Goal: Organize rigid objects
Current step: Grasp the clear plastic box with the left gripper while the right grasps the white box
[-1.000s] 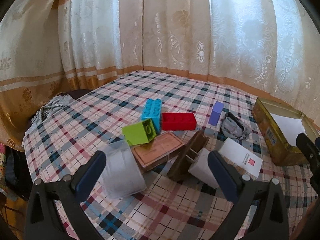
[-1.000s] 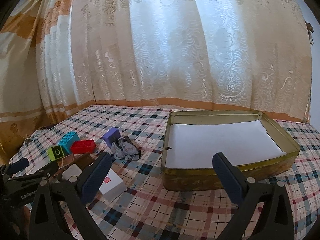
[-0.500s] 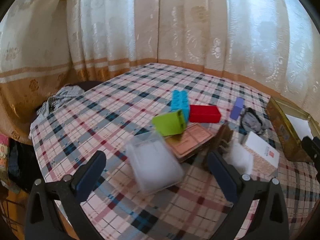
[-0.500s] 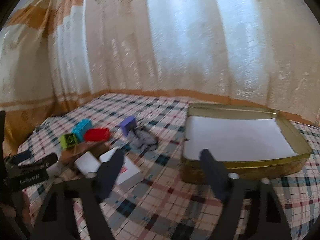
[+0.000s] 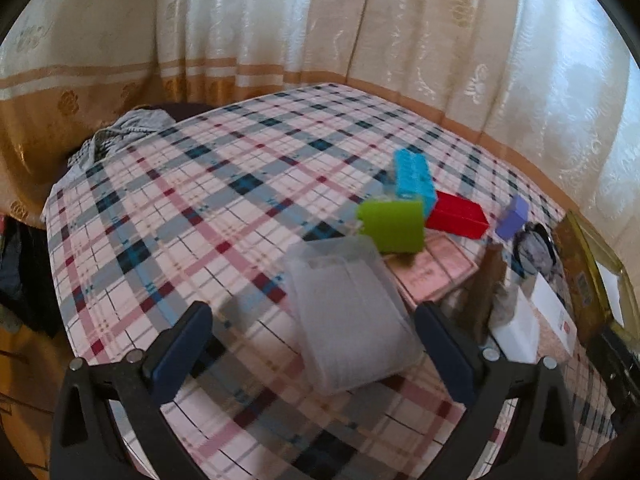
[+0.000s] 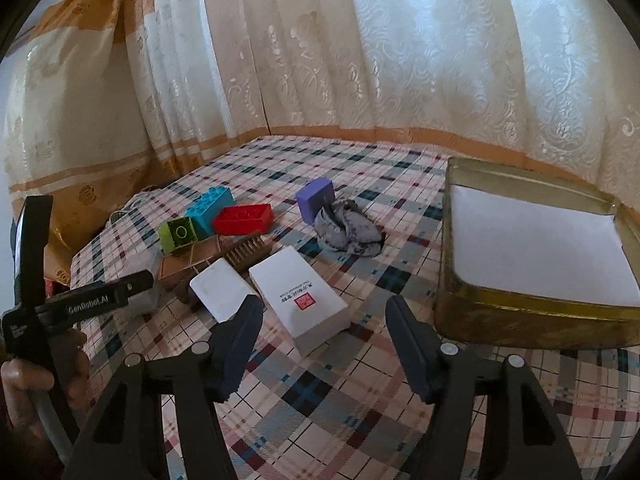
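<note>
Right tool [image 6: 320,344] tilted down, closing, nothing between.

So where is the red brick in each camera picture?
Left wrist view: the red brick lies right of centre, just right of the green brick and below the blue brick.
Right wrist view: the red brick sits left of centre, far from the gold tin.
Shared landmark: the purple block stands just right of the red brick in both views.
</note>
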The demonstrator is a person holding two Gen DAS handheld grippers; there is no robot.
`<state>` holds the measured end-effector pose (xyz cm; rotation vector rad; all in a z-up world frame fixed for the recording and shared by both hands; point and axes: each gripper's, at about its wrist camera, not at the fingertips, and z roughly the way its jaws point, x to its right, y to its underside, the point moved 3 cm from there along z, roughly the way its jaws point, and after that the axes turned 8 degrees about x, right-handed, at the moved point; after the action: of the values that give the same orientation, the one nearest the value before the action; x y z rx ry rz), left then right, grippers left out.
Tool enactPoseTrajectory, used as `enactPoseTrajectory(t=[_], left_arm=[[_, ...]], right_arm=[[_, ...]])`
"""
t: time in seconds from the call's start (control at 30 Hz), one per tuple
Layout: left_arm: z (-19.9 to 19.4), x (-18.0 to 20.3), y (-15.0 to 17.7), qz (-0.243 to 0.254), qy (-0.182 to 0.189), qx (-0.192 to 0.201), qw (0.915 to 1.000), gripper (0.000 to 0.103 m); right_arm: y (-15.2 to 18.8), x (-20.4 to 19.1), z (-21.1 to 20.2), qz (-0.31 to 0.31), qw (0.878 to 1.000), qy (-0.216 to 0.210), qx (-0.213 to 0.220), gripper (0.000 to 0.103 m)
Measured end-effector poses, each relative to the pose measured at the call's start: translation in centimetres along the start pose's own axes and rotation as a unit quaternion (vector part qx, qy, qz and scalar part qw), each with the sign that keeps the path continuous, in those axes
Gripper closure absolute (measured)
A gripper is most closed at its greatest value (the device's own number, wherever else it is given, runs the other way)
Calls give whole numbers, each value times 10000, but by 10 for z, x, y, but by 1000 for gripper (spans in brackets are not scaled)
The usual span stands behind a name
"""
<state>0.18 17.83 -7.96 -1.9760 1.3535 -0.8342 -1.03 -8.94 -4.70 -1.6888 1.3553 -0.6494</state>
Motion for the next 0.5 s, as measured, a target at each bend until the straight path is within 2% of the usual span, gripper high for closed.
enactPoseTrajectory(t=[0.03,0.13,0.2,0.3,0.5], left_arm=[[1,-2,-1,-34,-3,-10,10000,3],[6,-5,-2,-12,-5,-96,10000,17],[10,-7,-2,102,-90,-157,9998,36],[13,-8,-3,392,-178,-155,9990,39],[19,-12,-9,456,-178,-134,9987,39]], right_arm=[[0,0,0,4,10000,-5,-13,37],[1,-1,4,-54,9999,-20,-109,37],[2,-5,8,-204,9995,-47,-231,37],[2,-10,13,-405,9985,-72,-366,37],[-7,-17,29,-728,9960,-40,-524,37]])
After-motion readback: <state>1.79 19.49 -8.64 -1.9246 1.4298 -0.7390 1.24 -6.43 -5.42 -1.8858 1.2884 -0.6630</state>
